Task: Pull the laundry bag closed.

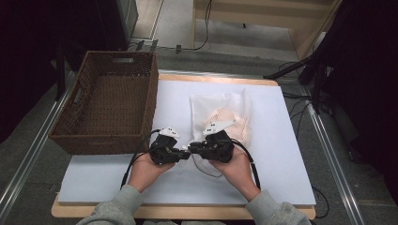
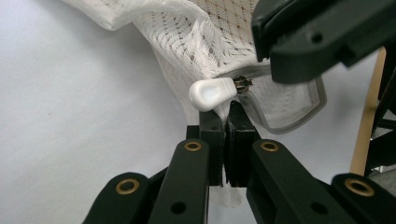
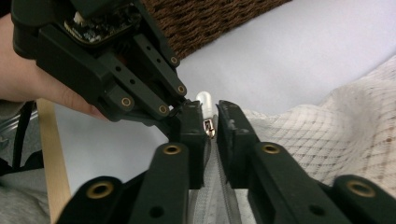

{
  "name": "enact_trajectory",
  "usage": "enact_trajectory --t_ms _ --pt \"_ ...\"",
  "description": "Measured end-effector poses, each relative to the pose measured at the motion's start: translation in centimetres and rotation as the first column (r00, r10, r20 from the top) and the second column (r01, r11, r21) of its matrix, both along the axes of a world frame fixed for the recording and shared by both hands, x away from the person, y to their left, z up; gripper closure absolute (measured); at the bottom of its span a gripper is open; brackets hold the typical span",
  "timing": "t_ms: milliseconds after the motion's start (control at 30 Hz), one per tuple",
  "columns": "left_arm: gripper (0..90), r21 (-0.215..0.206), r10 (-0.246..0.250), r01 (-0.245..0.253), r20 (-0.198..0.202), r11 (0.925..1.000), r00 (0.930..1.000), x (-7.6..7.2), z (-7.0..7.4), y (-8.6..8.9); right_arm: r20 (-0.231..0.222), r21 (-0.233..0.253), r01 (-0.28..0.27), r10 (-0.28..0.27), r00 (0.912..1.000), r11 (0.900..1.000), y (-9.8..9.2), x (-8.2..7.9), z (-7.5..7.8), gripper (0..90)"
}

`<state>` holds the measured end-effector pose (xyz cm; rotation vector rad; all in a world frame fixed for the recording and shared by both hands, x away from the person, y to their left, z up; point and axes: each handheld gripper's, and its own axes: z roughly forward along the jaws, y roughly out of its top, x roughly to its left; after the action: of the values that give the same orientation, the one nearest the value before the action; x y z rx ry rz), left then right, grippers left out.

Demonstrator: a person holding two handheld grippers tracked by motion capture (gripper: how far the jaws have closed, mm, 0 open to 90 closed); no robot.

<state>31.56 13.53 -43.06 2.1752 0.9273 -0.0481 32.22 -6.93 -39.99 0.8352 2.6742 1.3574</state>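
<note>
I am holding my left claw (image 1: 184, 151) and right claw (image 1: 191, 148) tip to tip at the near corner of a white mesh bag (image 1: 224, 117), which is lying flat on the white sheet (image 1: 277, 154) covering the bench, right of a brown wicker basket (image 1: 112, 101). In the left gripper view my left claw's black jaws are pressing together on the bag's thin fabric just under the smooth, rounded white pull (image 2: 211, 93) with its small metal slider. In the right gripper view my right claw (image 3: 211, 122) is sitting astride the grey zipper tape (image 3: 212, 196), jaws nearly closed with the slider in the narrow gap; I cannot tell whether they are gripping it. The bag's weave is showing a fine diamond lattice, with something pinkish inside.
</note>
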Motion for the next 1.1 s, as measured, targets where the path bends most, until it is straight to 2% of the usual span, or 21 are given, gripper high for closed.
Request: enact_trajectory --t_ms 33,100,267,333,633,833,1100 --pt "88.0 -0.001 0.002 -0.002 0.005 1.0 1.0 -0.2 0.0 0.0 -0.006 0.001 0.001 -0.001 1.0 1.0 -0.1 0.2 0.1 89.2" --pt "88.0 0.001 0.003 -0.003 0.01 1.0 0.9999 -0.3 0.0 0.0 -0.018 0.003 0.008 -0.008 0.9998 1.0 -0.1 0.3 0.2 90.0" --pt "88.0 0.006 0.002 -0.002 0.01 1.0 1.0 -0.7 0.0 0.0 -0.021 -0.003 0.02 -0.02 0.9996 1.0 0.1 0.8 0.0 90.0" --pt "88.0 -0.002 0.0 0.0 0.015 1.0 0.9999 -0.9 -0.1 0.0 -0.036 0.002 0.025 -0.025 0.9991 1.0 0.3 1.1 -0.2 90.0" --pt "87.9 0.019 -0.008 0.007 0.046 0.9998 0.9989 -1.5 0.0 0.0 -0.066 -0.005 0.006 -0.006 0.9978 1.0 1.8 1.5 -1.1 90.0" --pt "87.5 0.013 0.0 -0.001 0.05 0.9999 0.9988 -1.4 0.0 0.1 -0.066 0.018 -0.01 0.011 0.9978 1.0 1.8 1.3 -0.9 90.0" --pt "87.5 0.011 0.008 -0.008 0.048 0.9999 0.9988 -1.3 0.1 0.3 -0.055 0.013 -0.017 0.018 0.9983 1.0 1.7 1.0 -0.8 90.0"
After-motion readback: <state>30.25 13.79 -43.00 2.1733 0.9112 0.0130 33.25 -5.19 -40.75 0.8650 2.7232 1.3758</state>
